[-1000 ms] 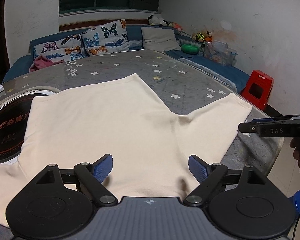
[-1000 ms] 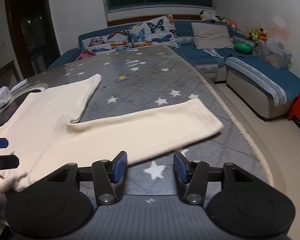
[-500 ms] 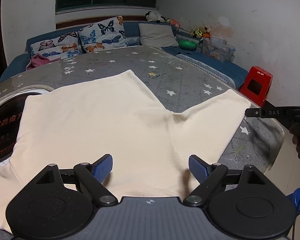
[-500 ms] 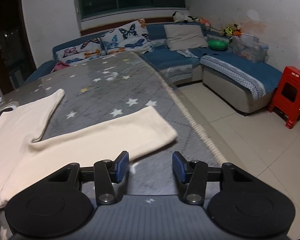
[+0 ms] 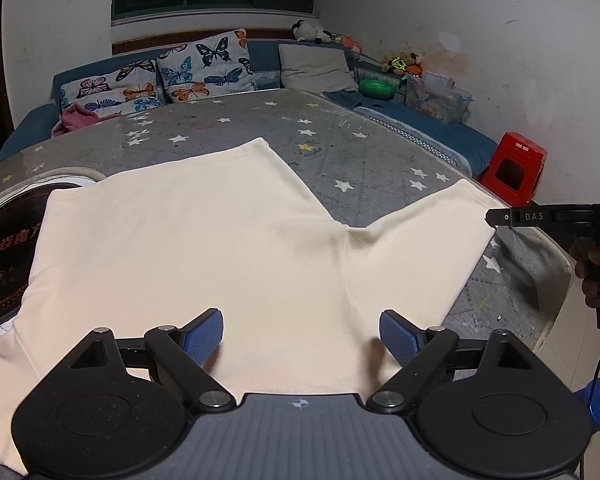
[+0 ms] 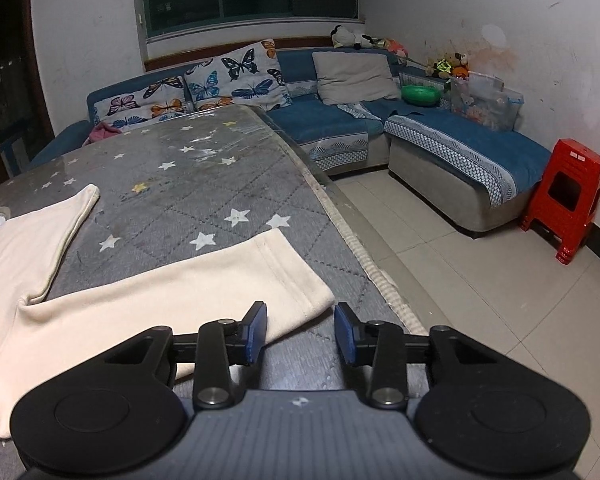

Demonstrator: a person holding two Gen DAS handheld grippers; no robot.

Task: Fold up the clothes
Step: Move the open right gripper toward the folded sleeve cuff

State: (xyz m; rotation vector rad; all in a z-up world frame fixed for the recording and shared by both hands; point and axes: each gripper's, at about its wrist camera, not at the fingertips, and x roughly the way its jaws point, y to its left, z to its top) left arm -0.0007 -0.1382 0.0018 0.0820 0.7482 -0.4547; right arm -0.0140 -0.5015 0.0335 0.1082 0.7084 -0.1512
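Observation:
A cream long-sleeved top [image 5: 204,240] lies spread flat on the grey star-patterned table [image 5: 340,152]. My left gripper [image 5: 301,336] is open, hovering just above the garment's near edge, empty. In the right wrist view the sleeve [image 6: 180,300] stretches across the table toward its right edge. My right gripper [image 6: 301,332] is open and empty, just in front of the sleeve cuff [image 6: 296,272]. The right gripper also shows in the left wrist view [image 5: 540,216], beside the cuff end.
A black round mat [image 5: 4,256] lies under the garment's left side. A blue corner sofa [image 6: 440,148] with butterfly pillows [image 6: 236,76] rings the table. A red stool [image 6: 568,196] stands on the tiled floor right. The table's right edge [image 6: 364,260] is close to the cuff.
My right gripper has swung right and closer to the sleeve cuff. The left gripper has shifted slightly; the garment lies as before. Both stay open.

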